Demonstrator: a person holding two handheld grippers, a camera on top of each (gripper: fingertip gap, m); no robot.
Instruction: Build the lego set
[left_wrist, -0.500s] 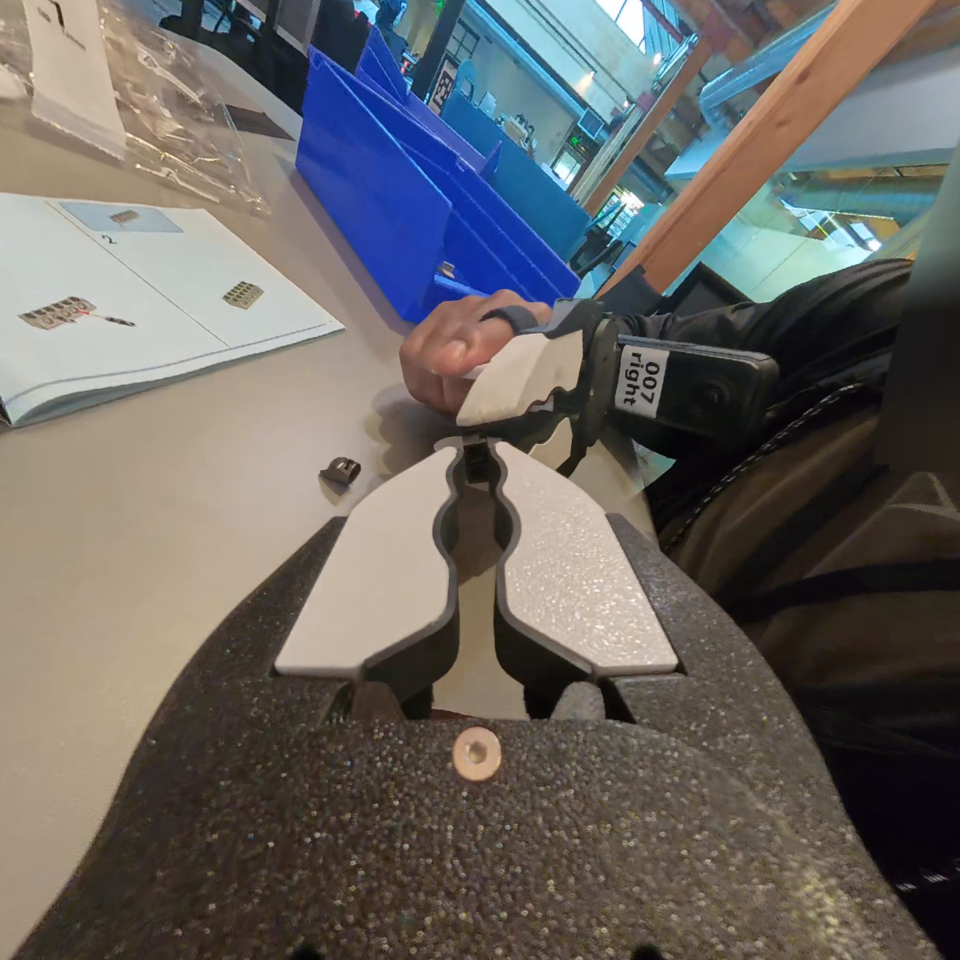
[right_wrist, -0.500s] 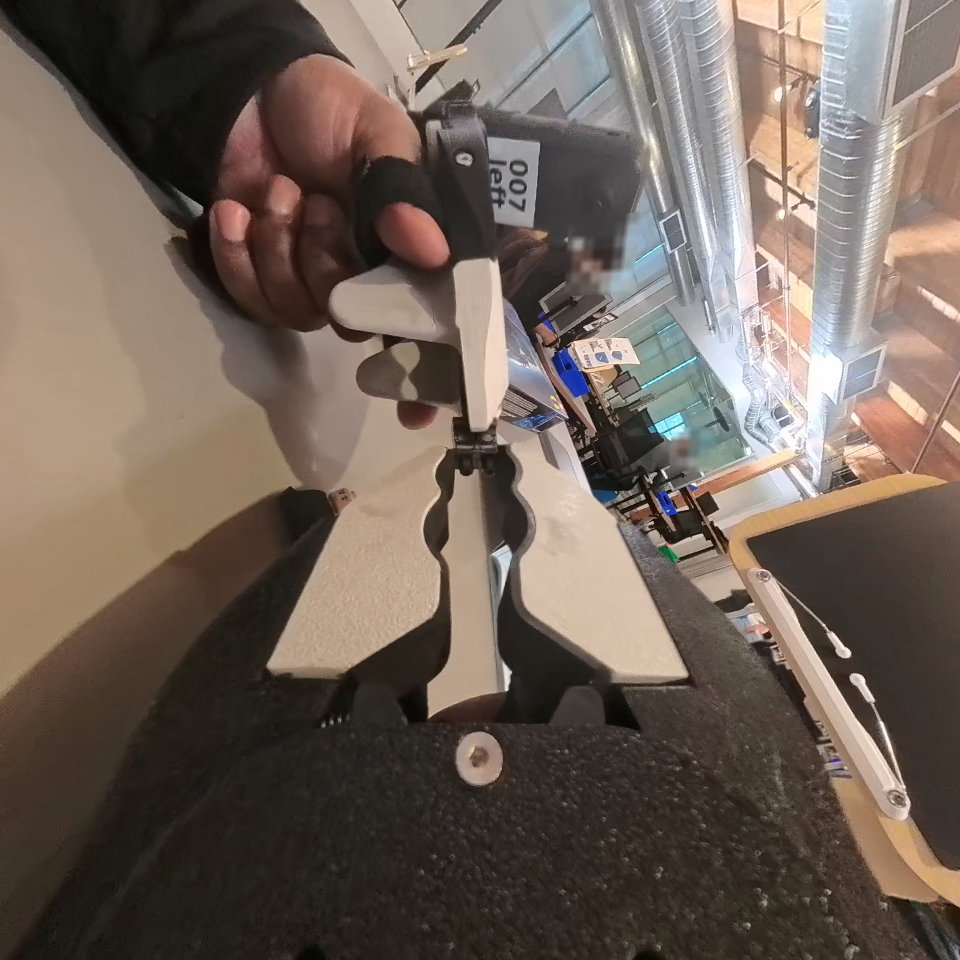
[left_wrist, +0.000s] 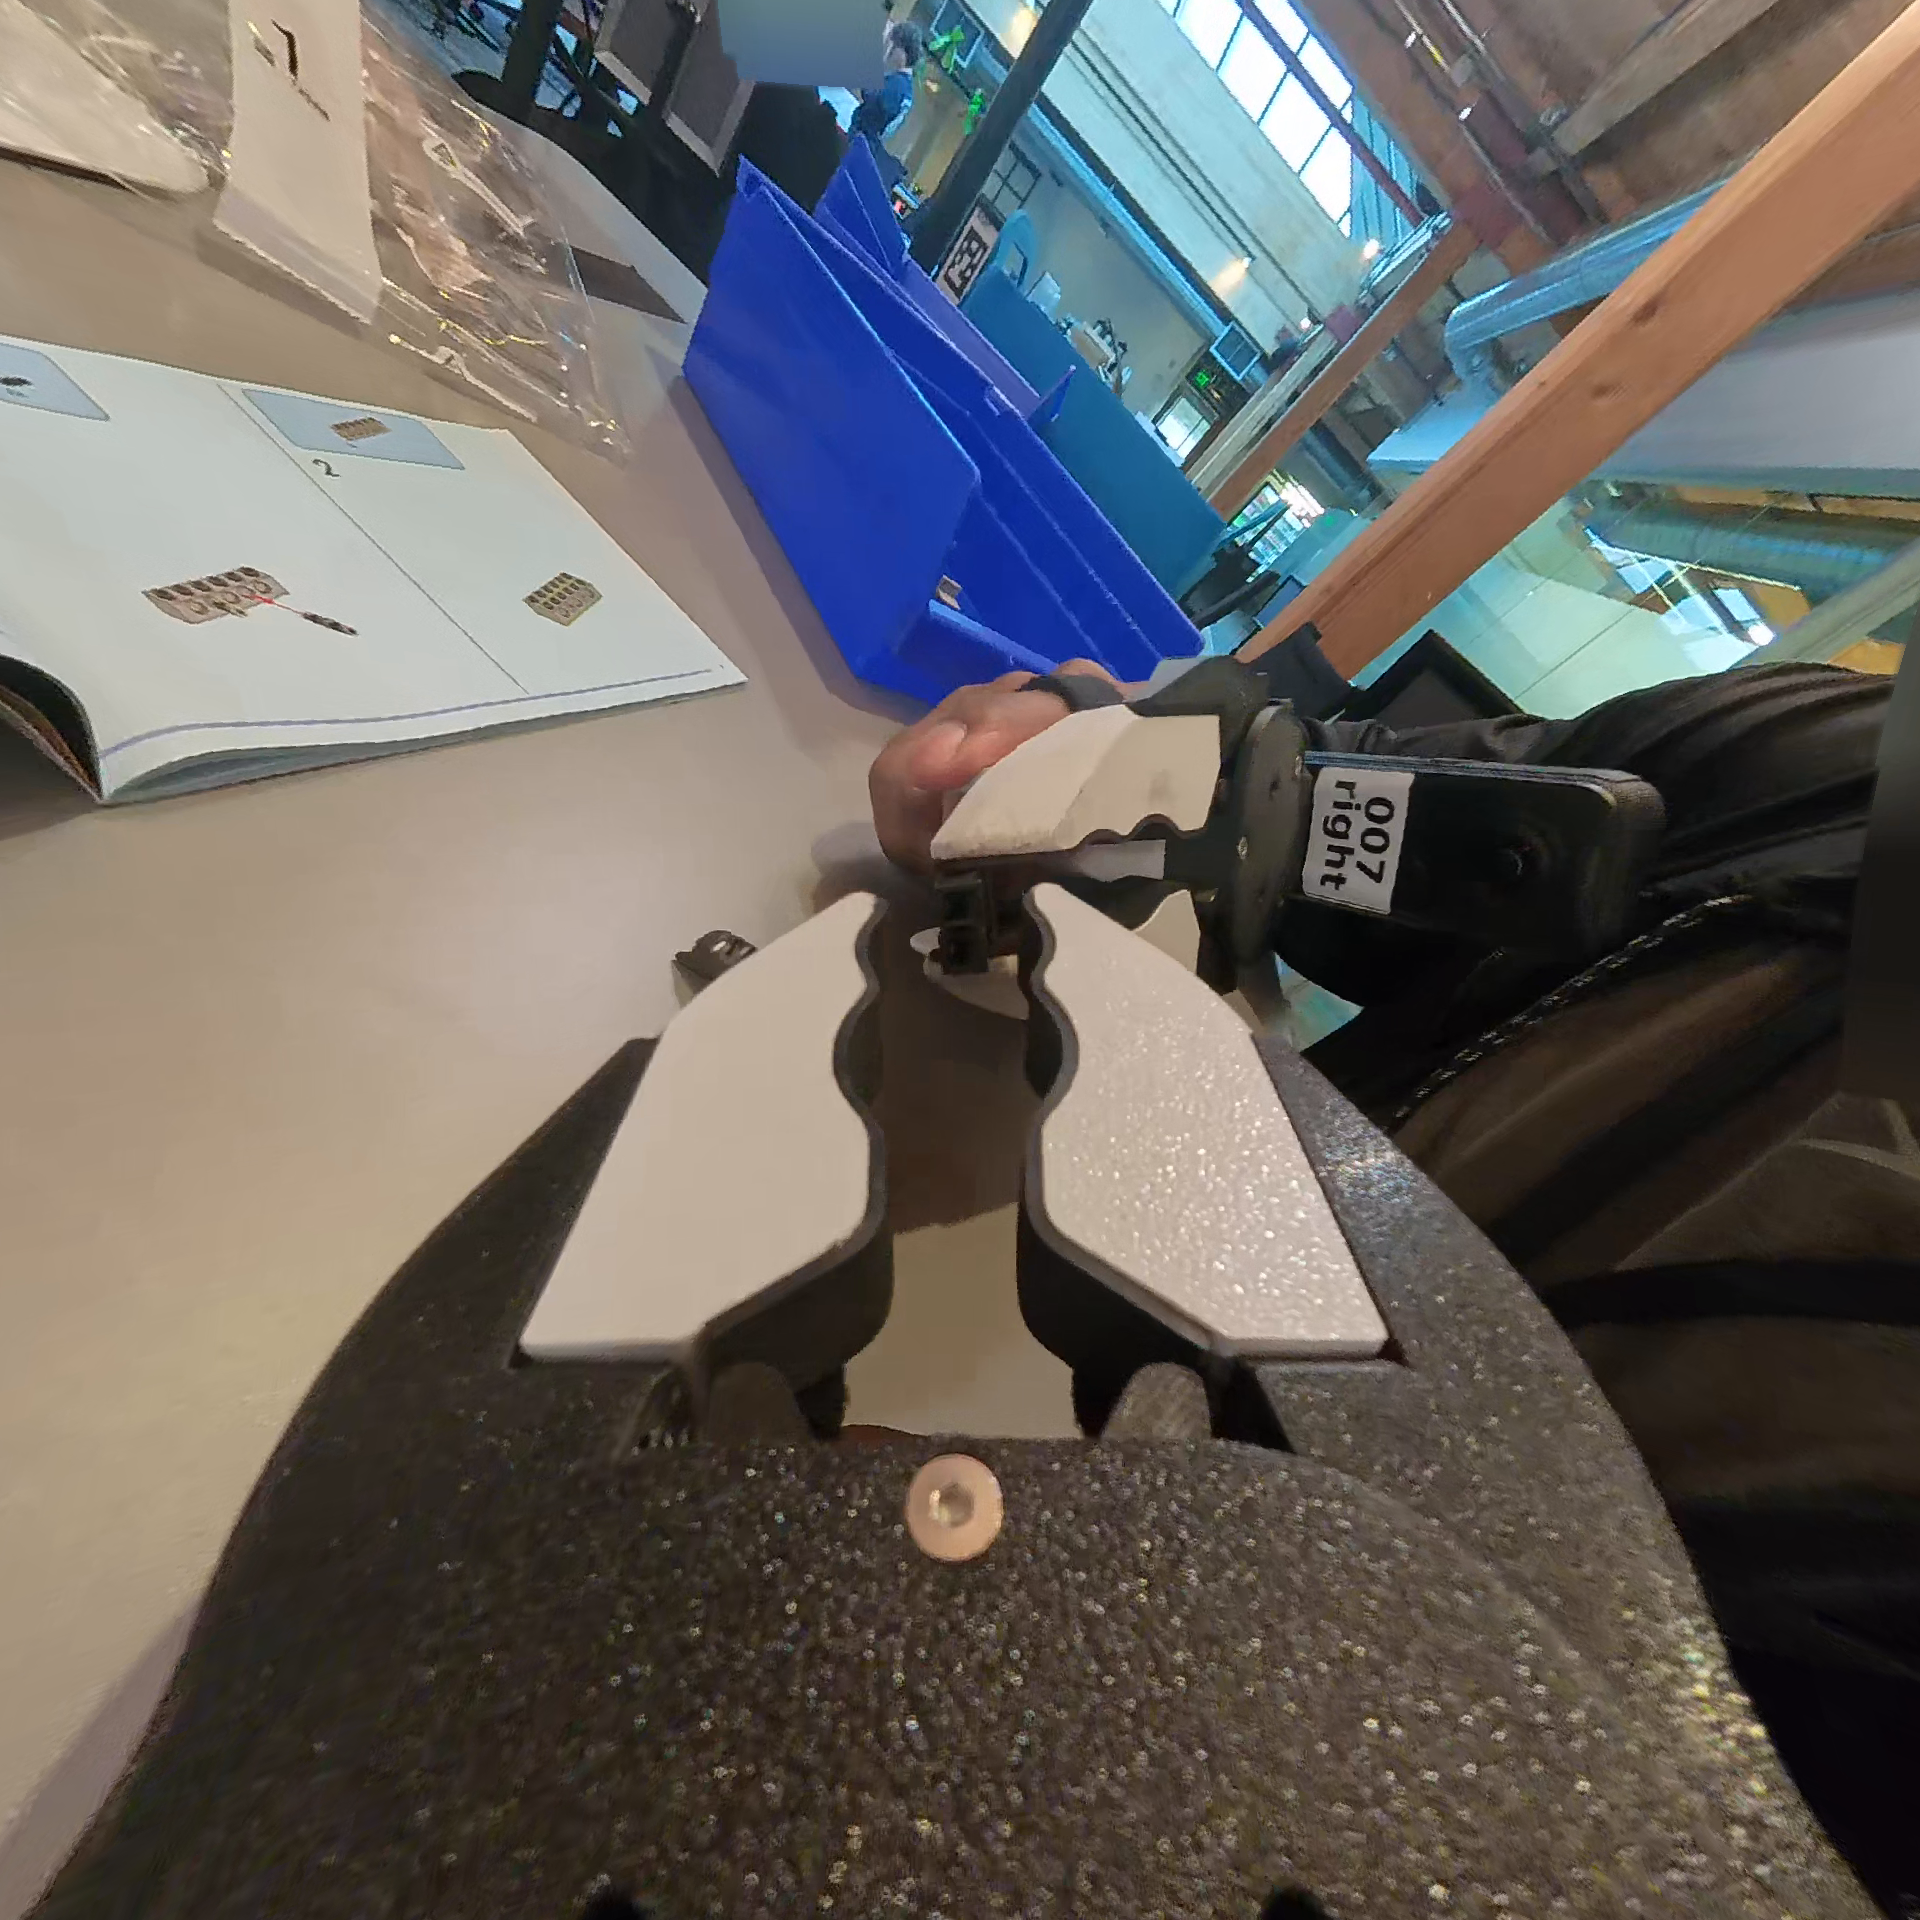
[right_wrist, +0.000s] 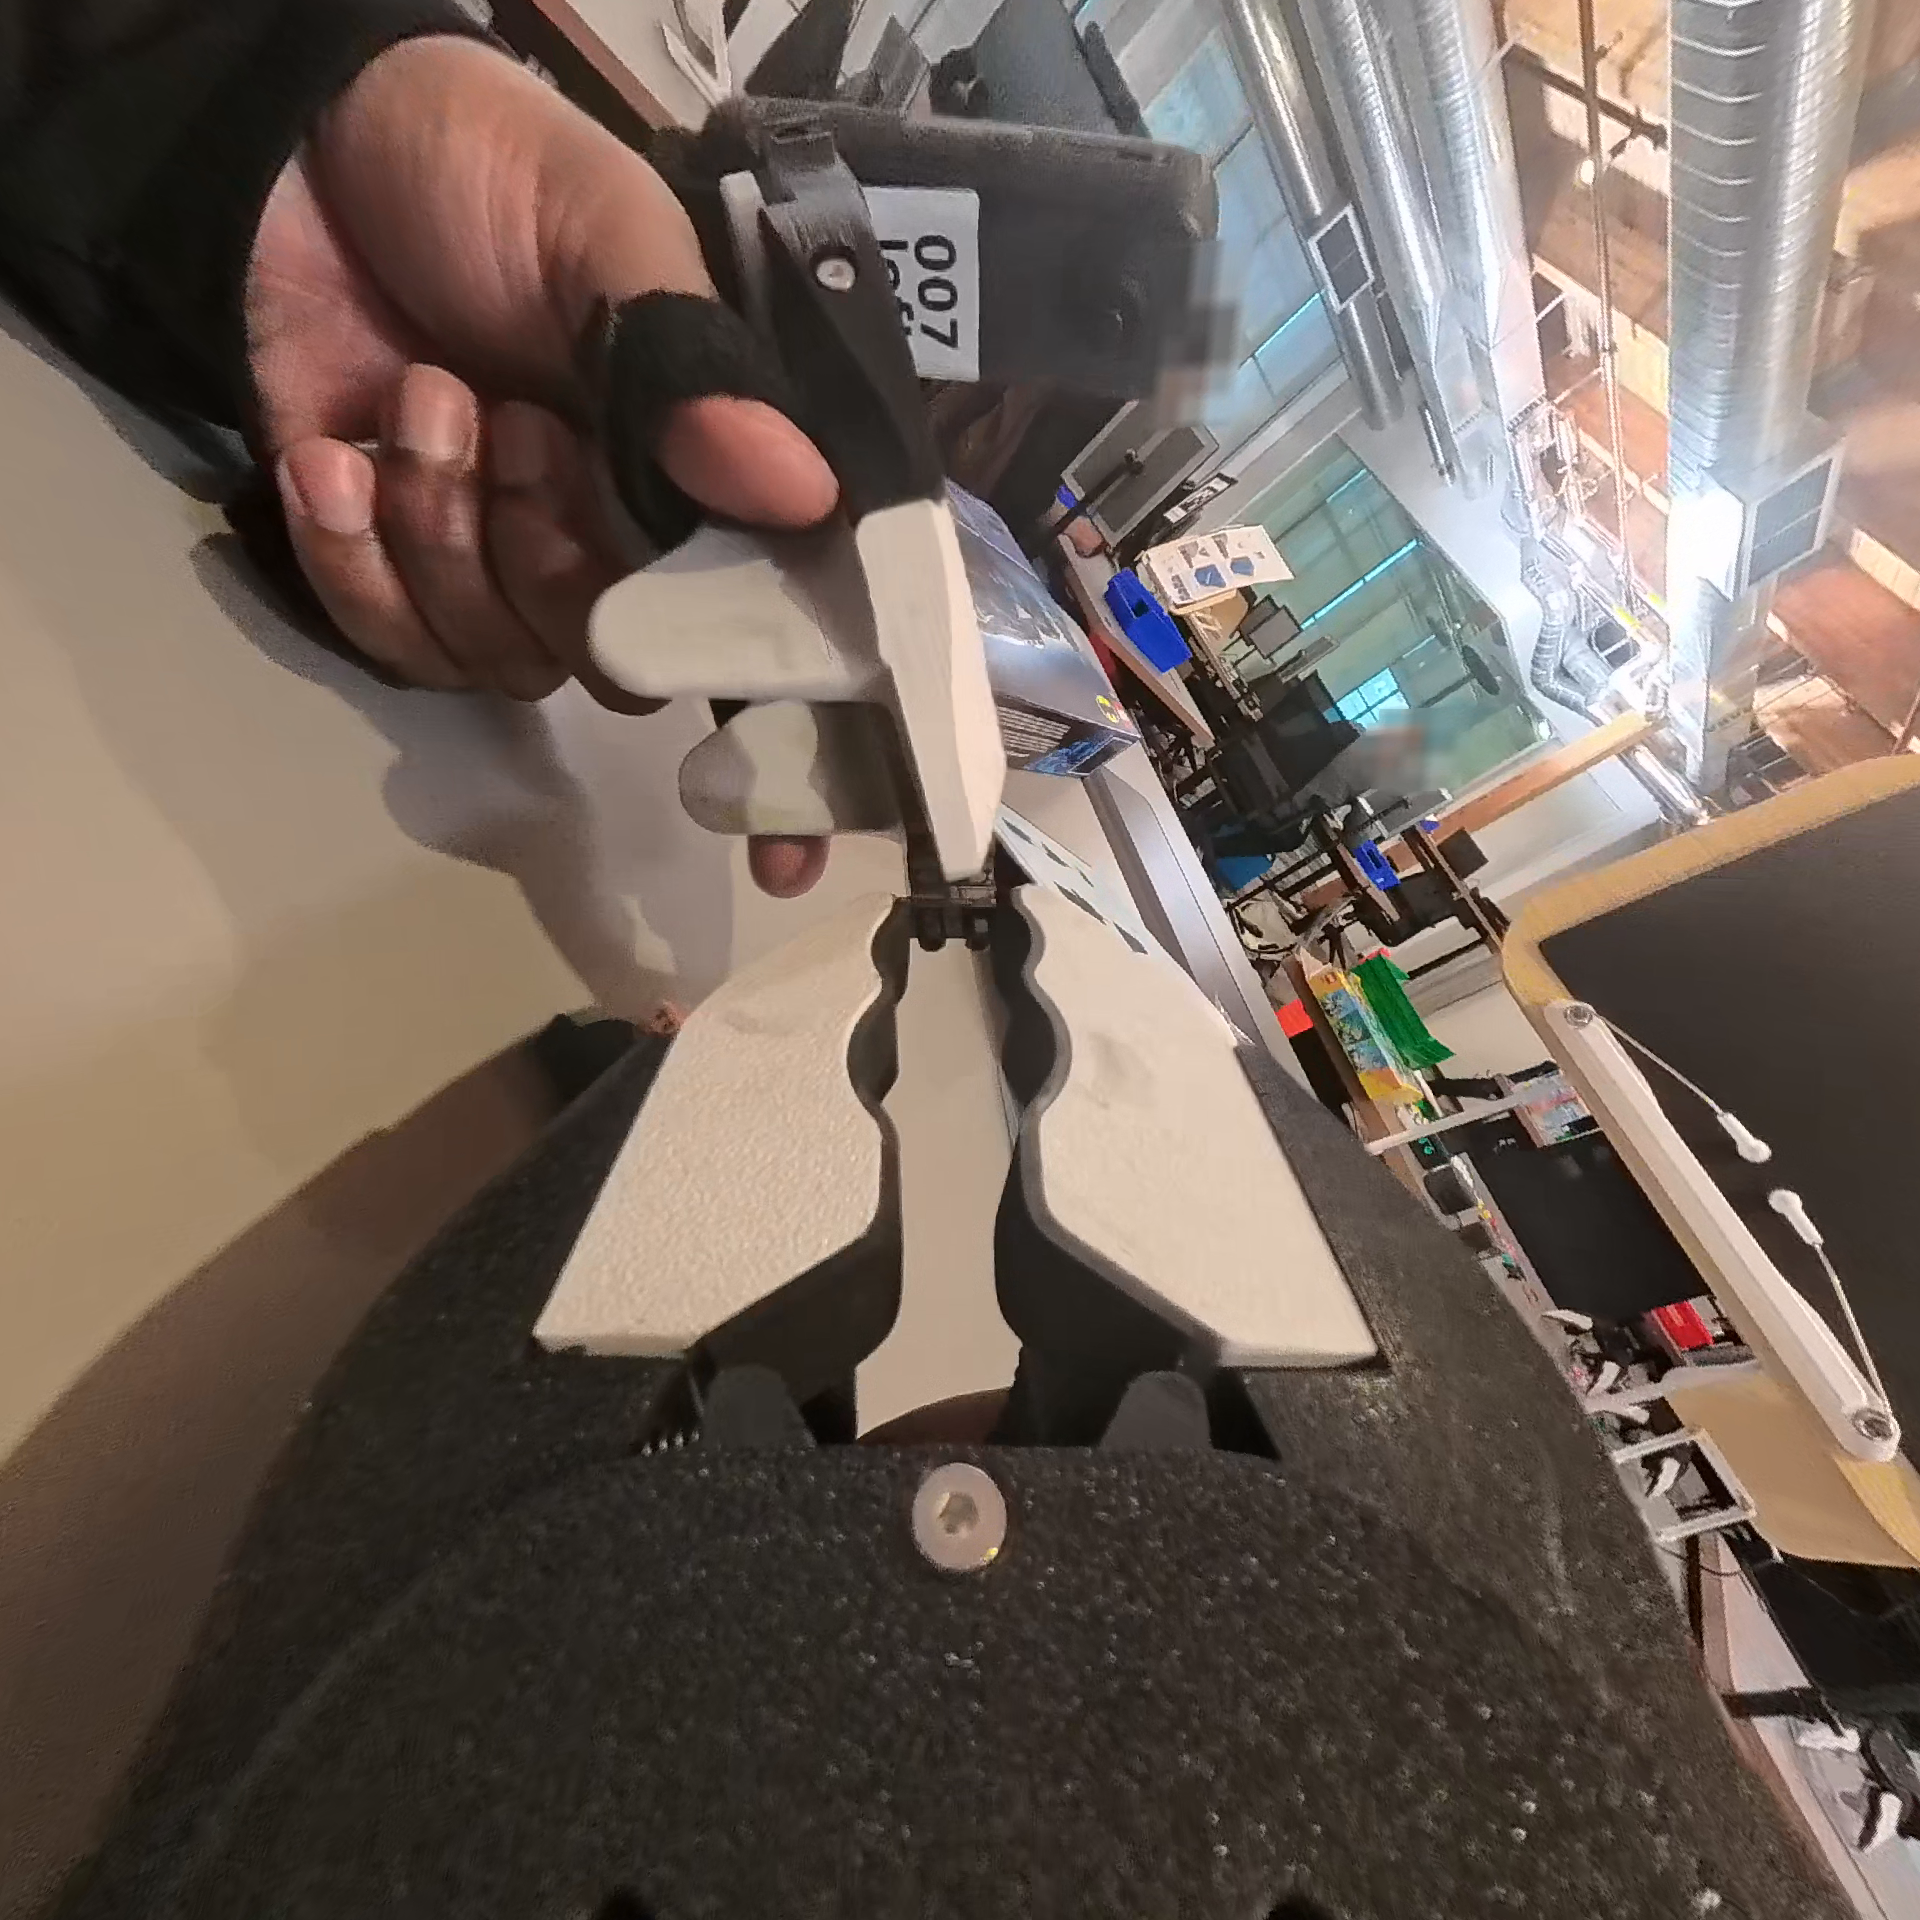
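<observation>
Pinching small black piece (right_wrist: 951, 920) between both pads, right gripper (right_wrist: 951, 914) holds it above table (left_wrist: 312, 1039). Left gripper (left_wrist: 956, 914) released, fingers spread either side of same piece (left_wrist: 961, 930), not pressing. Another black bit (left_wrist: 712, 951) beside left finger; booklet (left_wrist: 312, 582), blue bins (left_wrist: 831, 447) beyond.

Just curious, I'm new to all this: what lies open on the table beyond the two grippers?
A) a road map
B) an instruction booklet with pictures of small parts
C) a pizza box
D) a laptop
B: an open booklet with pictures of small parts lies on the grey table, near blue bins.
</observation>
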